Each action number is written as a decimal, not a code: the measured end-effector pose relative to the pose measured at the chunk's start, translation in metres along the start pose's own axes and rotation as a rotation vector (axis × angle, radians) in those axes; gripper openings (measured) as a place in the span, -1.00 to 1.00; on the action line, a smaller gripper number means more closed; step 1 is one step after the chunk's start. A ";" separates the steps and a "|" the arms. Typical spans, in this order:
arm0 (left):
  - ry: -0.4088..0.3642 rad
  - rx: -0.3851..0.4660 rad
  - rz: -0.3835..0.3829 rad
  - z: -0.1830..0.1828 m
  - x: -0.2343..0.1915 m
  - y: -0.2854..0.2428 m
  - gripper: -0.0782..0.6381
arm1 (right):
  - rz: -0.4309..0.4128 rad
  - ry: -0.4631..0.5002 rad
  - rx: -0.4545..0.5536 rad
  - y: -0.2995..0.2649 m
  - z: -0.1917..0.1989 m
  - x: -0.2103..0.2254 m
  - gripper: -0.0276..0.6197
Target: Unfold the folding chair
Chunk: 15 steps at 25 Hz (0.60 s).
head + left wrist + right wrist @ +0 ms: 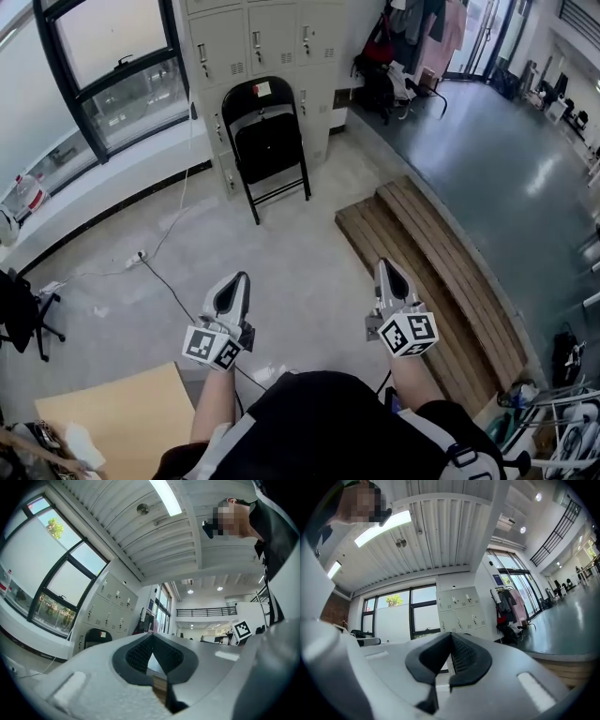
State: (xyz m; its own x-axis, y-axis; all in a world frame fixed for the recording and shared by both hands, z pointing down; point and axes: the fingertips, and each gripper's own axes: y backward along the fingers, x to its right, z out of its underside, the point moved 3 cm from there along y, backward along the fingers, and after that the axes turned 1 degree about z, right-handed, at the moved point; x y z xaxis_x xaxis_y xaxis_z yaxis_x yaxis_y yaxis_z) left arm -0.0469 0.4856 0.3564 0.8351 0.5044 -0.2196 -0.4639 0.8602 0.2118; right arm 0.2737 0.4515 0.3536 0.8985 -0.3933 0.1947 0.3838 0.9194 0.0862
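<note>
Black metal folding chair (270,141): folded, standing upright on the pale concrete floor (300,272), its back against the grey metal lockers (281,37). It lies well ahead of both hand-held grippers, more nearly in line with the left one than the right. A small white label sits on its backrest.

Left hand-held gripper (240,281): jaws pressed together with nothing between them, tips pointing toward the chair. In the left gripper view (151,637) the ribbed pads (138,653) meet at the tip, and the chair (96,637) appears to the left of them, below the lockers (110,613).

Right hand-held gripper (384,267): jaws likewise closed and empty; the right gripper view (451,637) shows the pads joined.

A wooden slatted platform (441,272) lies just to the right of the right hand-held gripper. A white cable (164,281) crosses the floor to the left of the left one. A dark-framed window (112,66) stands far ahead on the left.
</note>
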 end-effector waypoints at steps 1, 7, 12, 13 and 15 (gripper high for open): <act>-0.003 0.001 -0.023 0.000 -0.009 0.006 -0.78 | -0.006 0.003 -0.015 -0.004 0.004 -0.002 -0.91; -0.030 0.029 -0.155 -0.007 -0.055 0.030 -0.78 | -0.031 0.001 -0.053 -0.038 0.009 -0.014 -0.91; -0.045 0.048 -0.203 -0.005 -0.075 0.028 -0.78 | -0.059 -0.001 -0.027 -0.079 0.003 -0.005 -0.91; -0.044 0.044 -0.212 -0.005 -0.079 0.025 -0.78 | -0.070 -0.006 -0.025 -0.088 0.003 -0.005 -0.91; -0.043 0.038 -0.234 -0.004 -0.085 0.017 -0.78 | -0.101 -0.023 -0.024 -0.105 0.006 -0.004 -0.91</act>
State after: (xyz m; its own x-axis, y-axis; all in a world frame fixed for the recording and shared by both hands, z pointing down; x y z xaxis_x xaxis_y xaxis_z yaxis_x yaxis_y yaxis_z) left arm -0.1269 0.4575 0.3745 0.9307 0.2871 -0.2265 -0.2454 0.9495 0.1955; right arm 0.2282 0.3571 0.3498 0.8502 -0.4835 0.2084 0.4772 0.8749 0.0830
